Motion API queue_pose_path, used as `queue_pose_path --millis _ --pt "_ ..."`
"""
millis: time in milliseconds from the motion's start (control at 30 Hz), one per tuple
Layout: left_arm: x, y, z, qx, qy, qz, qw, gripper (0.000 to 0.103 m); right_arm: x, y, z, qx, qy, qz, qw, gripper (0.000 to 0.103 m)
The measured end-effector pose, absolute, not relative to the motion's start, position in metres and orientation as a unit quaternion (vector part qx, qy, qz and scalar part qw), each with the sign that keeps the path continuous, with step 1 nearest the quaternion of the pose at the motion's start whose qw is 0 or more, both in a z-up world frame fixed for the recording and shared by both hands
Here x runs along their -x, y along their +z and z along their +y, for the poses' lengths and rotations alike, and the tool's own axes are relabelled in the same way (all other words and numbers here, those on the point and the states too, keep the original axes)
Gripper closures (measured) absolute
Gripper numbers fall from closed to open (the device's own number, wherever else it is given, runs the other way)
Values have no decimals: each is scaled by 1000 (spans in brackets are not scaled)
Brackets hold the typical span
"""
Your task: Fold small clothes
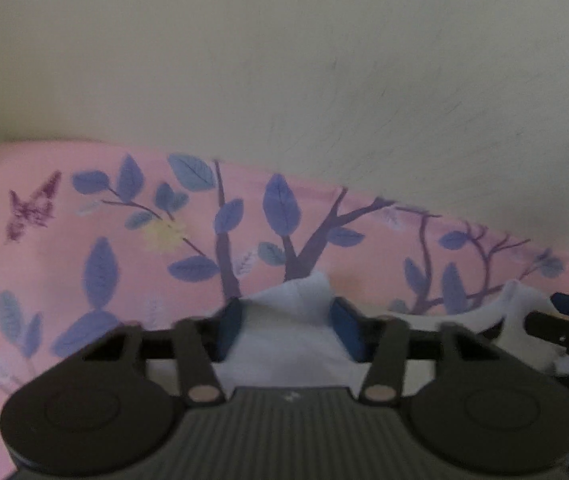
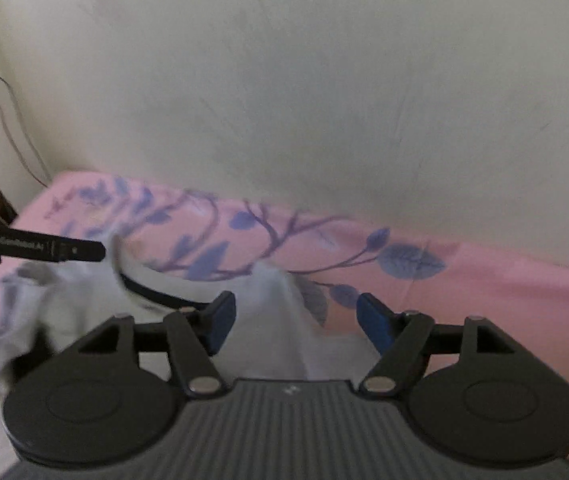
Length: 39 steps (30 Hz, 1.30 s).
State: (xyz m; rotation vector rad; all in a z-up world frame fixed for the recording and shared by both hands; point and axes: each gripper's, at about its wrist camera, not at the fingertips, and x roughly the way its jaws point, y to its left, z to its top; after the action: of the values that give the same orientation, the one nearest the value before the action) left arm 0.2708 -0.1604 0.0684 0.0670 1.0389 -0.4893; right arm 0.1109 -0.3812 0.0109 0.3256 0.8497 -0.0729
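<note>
Dark ribbed housing fills the near edge of both wrist views. Left tool [image 1: 290, 326]: blue pads part-way apart, with a peak of the white garment [image 1: 292, 340] standing between them. The cloth fills the gap and meets both pads; whether they actually pinch it, cannot tell. No earlier picture to compare.

Right tool [image 2: 296, 322]: pads wide apart. A raised fold of the same white garment [image 2: 280, 320] sits between them, nearer the left pad; the right pad is clear of it, with pink sheet visible in the gap. Not clamped.

Garment position: lies on the bed sheet [image 1: 84, 216], which is pink with a print of blue leaves, purple branches and a butterfly. In the right wrist view the garment spreads from the middle out to the left, rumpled, with a dark strap or trim curving across it. Picture there is motion-blurred; garment type not readable.

Cross-views: the right tool's tip shows at the far right of the left wrist view, beside another raised bit of white cloth. The left tool's dark finger shows at the left of the right wrist view, over the garment.

Beyond the sheet, a pale cream wall [image 2: 284, 80], scuffed. Thin cables [image 2: 4, 120] hang at its left edge.
</note>
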Motion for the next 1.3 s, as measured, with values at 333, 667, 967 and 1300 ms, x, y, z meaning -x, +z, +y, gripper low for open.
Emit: queue_pose_path --millis 333,667,967,1300 --pt "-222 119 -133 8 -286 438 852 95 -62 72 -362 -130 -8 341 931 103" --pt "-58 192 -36 25 -369 354 859 95 105 134 -295 -99 48 279 954 103" --pt "35 118 27 25 -378 418 826 95 228 72 -236 -120 31 295 947 103" --pt "43 104 58 29 -377 419 825 65 263 51 -232 -142 16 263 954 51"
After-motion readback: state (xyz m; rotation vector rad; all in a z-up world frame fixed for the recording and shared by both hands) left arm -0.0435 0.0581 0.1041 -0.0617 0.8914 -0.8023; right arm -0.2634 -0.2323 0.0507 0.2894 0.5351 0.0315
